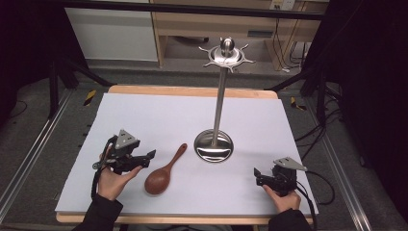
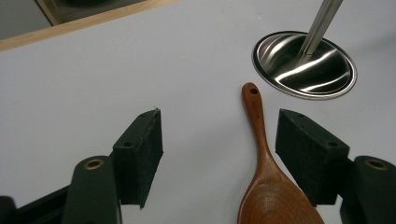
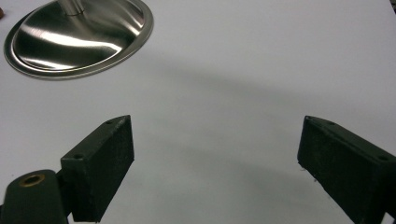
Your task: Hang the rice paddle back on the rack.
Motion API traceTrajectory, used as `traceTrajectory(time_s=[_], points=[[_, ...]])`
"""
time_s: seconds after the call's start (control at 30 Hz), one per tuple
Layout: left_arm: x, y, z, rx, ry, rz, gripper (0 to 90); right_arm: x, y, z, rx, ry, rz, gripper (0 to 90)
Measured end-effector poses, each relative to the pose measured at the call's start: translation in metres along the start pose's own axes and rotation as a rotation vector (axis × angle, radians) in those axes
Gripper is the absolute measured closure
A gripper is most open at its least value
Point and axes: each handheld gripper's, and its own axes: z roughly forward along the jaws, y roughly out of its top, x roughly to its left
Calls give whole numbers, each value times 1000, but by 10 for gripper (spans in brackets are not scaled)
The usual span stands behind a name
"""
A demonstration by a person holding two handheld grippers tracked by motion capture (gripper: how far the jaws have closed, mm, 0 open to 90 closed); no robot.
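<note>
A brown wooden spoon (image 1: 162, 174) lies flat on the white sheet, bowl toward me, its handle pointing at the steel stand's round base (image 1: 213, 146). My left gripper (image 1: 151, 157) hovers just left of the spoon, open. In the left gripper view the spoon (image 2: 261, 158) lies between the jaws, close to the right pad (image 2: 306, 151), and neither pad presses on it; my left gripper (image 2: 219, 135) points along the handle. My right gripper (image 1: 258, 174) rests low at the front right, open and holding nothing. In its own view my right gripper (image 3: 215, 144) faces bare sheet.
The stand's thin pole (image 1: 220, 96) rises to a hooked steel crown (image 1: 226, 54); its base (image 2: 306, 63) (image 3: 79, 32) shows in both gripper views. The white sheet (image 1: 159, 113) covers a wooden table. Dark tripod legs and cables flank the table.
</note>
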Motion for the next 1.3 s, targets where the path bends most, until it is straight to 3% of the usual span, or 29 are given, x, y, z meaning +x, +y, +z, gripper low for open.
traceTrajectory(time_s=[0.43, 0.7, 1.3], points=[[-8, 11, 21, 92, -14, 53, 381, 0, 0, 1, 2, 7, -11, 117], [-11, 13, 32, 114, -38, 52, 442, 1, 1, 1, 7, 19, -5, 119], [-21, 15, 56, 216, -66, 85, 525, 3, 1, 2, 13, 11, -19, 122]])
